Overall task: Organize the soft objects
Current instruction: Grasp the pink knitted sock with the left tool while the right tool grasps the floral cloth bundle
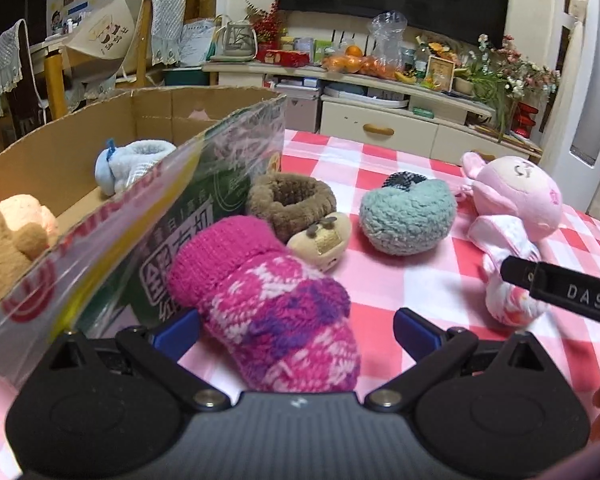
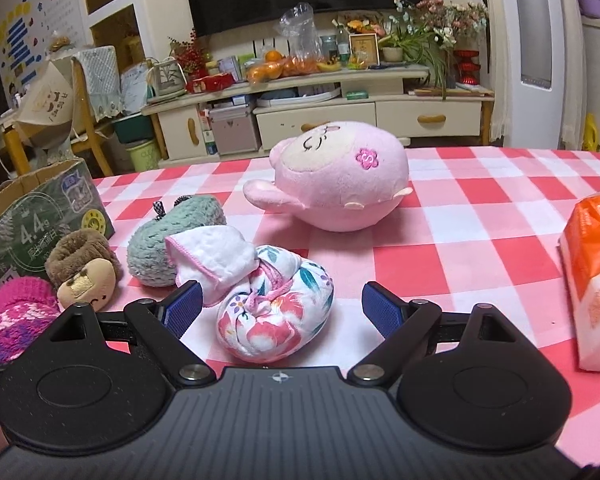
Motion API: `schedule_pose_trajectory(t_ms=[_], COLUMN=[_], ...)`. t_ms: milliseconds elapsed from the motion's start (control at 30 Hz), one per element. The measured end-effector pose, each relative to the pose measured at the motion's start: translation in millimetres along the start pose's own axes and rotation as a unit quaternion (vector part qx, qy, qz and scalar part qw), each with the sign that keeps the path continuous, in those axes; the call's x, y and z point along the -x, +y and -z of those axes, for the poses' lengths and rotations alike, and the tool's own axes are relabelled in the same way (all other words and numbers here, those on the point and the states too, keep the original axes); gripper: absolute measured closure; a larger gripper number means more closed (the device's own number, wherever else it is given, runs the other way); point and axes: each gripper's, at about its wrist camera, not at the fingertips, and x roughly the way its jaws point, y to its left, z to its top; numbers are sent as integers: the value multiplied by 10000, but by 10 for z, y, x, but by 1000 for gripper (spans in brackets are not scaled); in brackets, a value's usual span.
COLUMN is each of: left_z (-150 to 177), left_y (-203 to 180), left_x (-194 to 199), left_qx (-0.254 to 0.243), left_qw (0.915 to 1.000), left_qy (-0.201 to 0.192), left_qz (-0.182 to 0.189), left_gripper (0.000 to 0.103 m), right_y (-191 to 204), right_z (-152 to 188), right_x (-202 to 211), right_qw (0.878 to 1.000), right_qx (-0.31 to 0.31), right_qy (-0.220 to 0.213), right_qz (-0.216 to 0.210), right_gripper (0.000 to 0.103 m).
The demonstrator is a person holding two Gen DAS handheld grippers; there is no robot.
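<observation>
The left gripper (image 1: 296, 330) sits low over the table with its blue-padded jaws spread wide; between them lies a knitted magenta-and-purple bootie (image 1: 272, 308), its toe toward the camera, and I cannot tell whether the left pad touches it – nothing is clamped. Just behind the bootie stands a brown fuzzy slipper with a tan animal face (image 1: 300, 216); to its right sits a teal woolly shoe (image 1: 406, 216). To the left, a cardboard box with a glossy green printed side (image 1: 148, 120) stands open, touching the bootie's cuff; inside it are a pale blue baby bootie (image 1: 130, 164) and a tan plush toy (image 1: 4, 248).

The right gripper (image 2: 282, 308) is likewise level and near the pink-and-white checked tablecloth (image 2: 460, 248), jaws wide apart; a small floral cloth shoe with a pink drawstring (image 2: 276, 312) lies between the pads, gripped by neither, its white gauze cuff near the left pad. Beyond it rests a pink plush doll head with an embroidered flower (image 2: 340, 184); at the far right edge lies an orange-and-white packet of tissues (image 2: 596, 280) – well apart from the toys.
</observation>
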Motion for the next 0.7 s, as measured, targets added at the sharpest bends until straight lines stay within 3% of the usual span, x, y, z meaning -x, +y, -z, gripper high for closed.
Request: schedule_pose_trajectory(t_ms=[400,500,567,700], left_z=[-112,-122,-120,-118], left_y=[-121,-108,-76,-27], left_x=[-226,-273,-320,-357], left_qx=[-385,-480,-445,-314], left_qw=[9990,9984,9980,9981], left_qy=[188,277,401,522], left_qz=[-104,-136,-212,-128], left_gripper=[4,14,26,30], right_y=[-65,-87,-87,-63], right_z=[-17,-28,-26,-25], right_x=[-237,-240,-234,-239], right_qw=[9996,9995,9994,9994], right_qx=[-77,-139,-160,-106], right_qy=[249,251,248,234], right_qz=[-118,-156,-184,-236], right_gripper=[0,0,0,8])
